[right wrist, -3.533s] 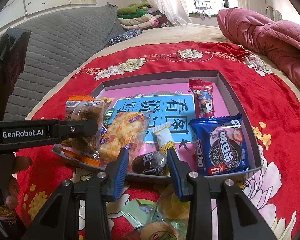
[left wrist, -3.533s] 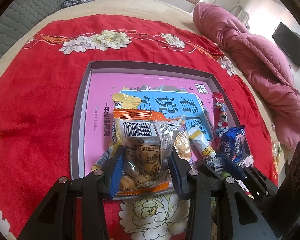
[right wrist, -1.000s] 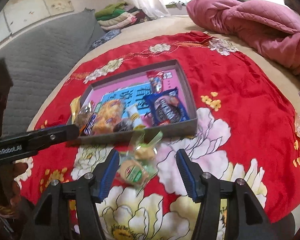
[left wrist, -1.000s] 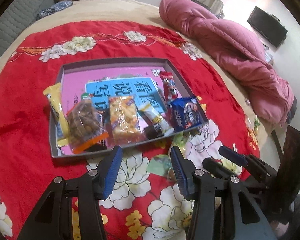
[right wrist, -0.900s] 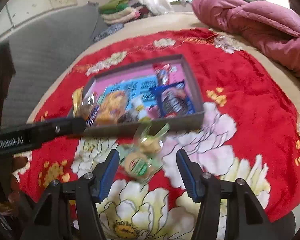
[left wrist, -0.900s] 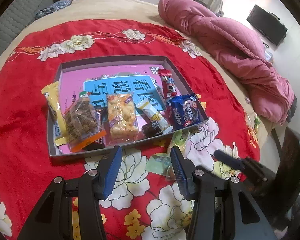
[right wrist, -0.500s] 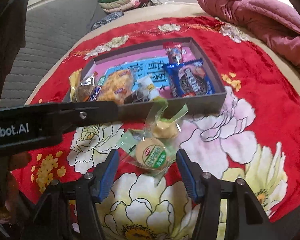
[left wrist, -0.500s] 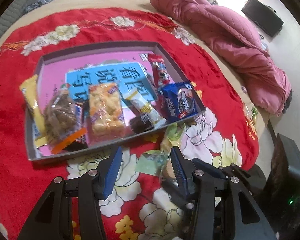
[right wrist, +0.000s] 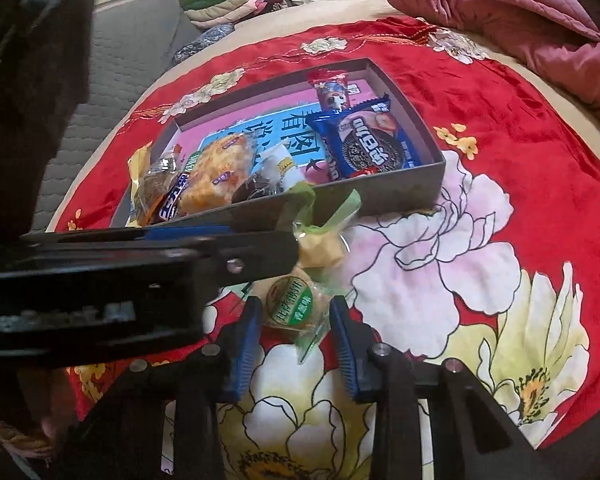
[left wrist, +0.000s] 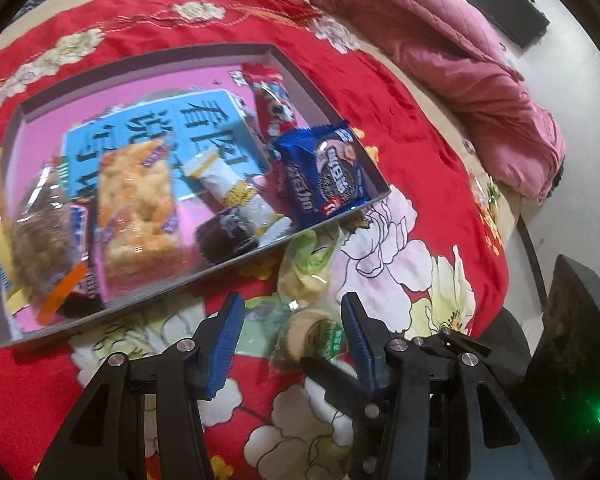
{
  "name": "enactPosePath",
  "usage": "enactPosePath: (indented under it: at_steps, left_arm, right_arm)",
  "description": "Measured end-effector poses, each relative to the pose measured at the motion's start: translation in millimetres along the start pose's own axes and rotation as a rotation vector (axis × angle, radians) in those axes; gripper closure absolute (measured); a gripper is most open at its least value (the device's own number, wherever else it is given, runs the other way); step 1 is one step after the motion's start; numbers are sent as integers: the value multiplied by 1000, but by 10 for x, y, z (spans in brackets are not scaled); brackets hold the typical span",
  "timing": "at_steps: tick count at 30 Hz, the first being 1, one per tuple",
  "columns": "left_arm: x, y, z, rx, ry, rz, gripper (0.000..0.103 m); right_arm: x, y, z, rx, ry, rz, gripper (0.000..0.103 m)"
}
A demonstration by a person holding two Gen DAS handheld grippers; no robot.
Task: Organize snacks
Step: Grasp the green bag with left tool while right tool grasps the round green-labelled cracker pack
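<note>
A shallow grey box lies on the red flowered bedspread, holding a blue cookie pack, a red wrapper, a white bar, a dark cake, an orange rice cracker and a brown snack. Just outside its near wall lie a green-labelled round cake and a yellow sweet.

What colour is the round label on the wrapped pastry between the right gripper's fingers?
Green with pale lettering, on the wrapped pastry between the right gripper fingers; clearest in the right wrist view.

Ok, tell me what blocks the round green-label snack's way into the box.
Only the box's near wall, which the round green-label snack between the right tool must clear, and the yellow snack lying between them.
</note>
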State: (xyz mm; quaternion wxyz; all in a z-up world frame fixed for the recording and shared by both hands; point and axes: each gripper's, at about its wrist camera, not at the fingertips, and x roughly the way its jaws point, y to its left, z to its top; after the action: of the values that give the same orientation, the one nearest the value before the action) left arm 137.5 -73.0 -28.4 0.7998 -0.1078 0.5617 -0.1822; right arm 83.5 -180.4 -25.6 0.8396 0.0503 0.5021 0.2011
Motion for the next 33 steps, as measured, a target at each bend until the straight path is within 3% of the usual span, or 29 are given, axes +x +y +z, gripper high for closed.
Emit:
enactPosePath:
  at_steps: [3, 12, 13, 18, 24, 28, 33]
  left_arm:
    - [115, -53, 30, 17, 23, 2, 51]
    - [347, -87, 151, 29, 82, -37, 51]
    - [374, -85, 165, 34, 96, -42, 51]
    - [426, -85, 216, 77, 143, -59, 54]
    - [476, -14, 233, 95, 195, -94, 64]
    - [483, 21, 228, 98, 194, -100, 69]
    - [453, 56, 204, 70, 165, -111, 69]
  right_arm:
    - [4, 9, -15, -10, 19, 9, 73]
    - [28, -5, -51, 7, 46, 43, 73]
    - [27, -13, -57, 18, 44, 33, 71]
    - [27, -29, -37, 51, 21, 21, 41]
    - [96, 62, -3, 40, -7, -26, 38]
    - [220, 170, -7, 7, -13, -108, 38]
    - [210, 161, -13, -24, -12, -141, 58]
